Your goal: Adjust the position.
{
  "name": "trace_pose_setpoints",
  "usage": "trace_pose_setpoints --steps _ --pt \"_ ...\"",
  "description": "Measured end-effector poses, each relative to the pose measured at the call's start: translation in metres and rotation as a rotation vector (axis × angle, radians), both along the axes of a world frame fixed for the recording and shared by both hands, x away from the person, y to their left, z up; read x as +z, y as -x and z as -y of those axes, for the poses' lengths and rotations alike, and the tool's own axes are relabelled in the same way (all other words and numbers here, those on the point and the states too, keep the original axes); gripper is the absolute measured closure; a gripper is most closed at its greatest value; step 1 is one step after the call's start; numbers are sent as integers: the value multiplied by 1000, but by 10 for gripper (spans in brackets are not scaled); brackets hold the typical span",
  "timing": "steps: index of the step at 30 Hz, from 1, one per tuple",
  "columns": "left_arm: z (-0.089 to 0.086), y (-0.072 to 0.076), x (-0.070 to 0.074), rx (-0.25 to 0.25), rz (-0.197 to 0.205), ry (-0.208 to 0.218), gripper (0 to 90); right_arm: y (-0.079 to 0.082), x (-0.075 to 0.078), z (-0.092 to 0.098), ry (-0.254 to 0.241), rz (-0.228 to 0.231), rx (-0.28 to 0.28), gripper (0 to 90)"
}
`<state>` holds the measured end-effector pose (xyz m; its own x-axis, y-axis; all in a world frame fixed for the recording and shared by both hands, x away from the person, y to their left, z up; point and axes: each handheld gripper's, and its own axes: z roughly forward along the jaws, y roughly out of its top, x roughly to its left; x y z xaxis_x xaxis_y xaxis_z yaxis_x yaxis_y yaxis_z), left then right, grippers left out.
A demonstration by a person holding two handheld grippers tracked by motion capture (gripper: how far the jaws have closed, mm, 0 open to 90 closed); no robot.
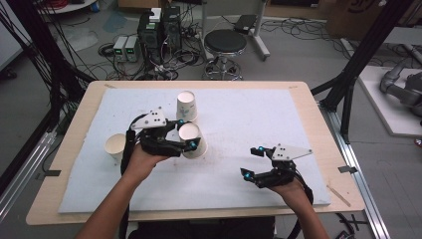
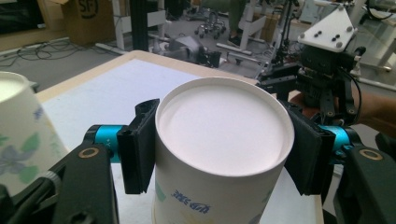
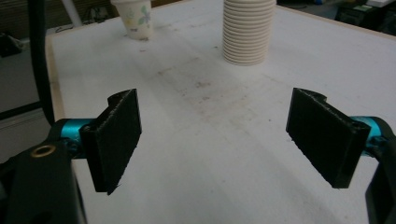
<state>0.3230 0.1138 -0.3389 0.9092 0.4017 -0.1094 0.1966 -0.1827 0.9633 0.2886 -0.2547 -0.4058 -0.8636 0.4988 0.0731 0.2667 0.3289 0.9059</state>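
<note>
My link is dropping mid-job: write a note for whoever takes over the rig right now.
Left gripper: jaws against the sides of an upside-down paper cup; cannot tell if it is lifted.
Right gripper: open, empty, above the white mat.
A second upside-down cup stands just behind the first, an upright cup at the mat's left.
Done: one cup gripped. Left: unclear, perhaps stacking.

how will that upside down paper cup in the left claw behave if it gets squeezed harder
The paper cup looks thin-walled, so it would probably dent. It seems empty and inverted, so likely very light. The left claw has a pad on each side, so slipping seems unlikely.
</note>
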Motion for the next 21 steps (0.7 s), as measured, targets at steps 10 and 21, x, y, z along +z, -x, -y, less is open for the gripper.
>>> trace_pose_setpoints --steps 10,21 --pt "16 7 -7 -60 -11 -18 351 2 4 -17 8 21 81 188" --pt "23 9 -10 -105 -19 -23 350 2 10 -30 12 31 138 187"
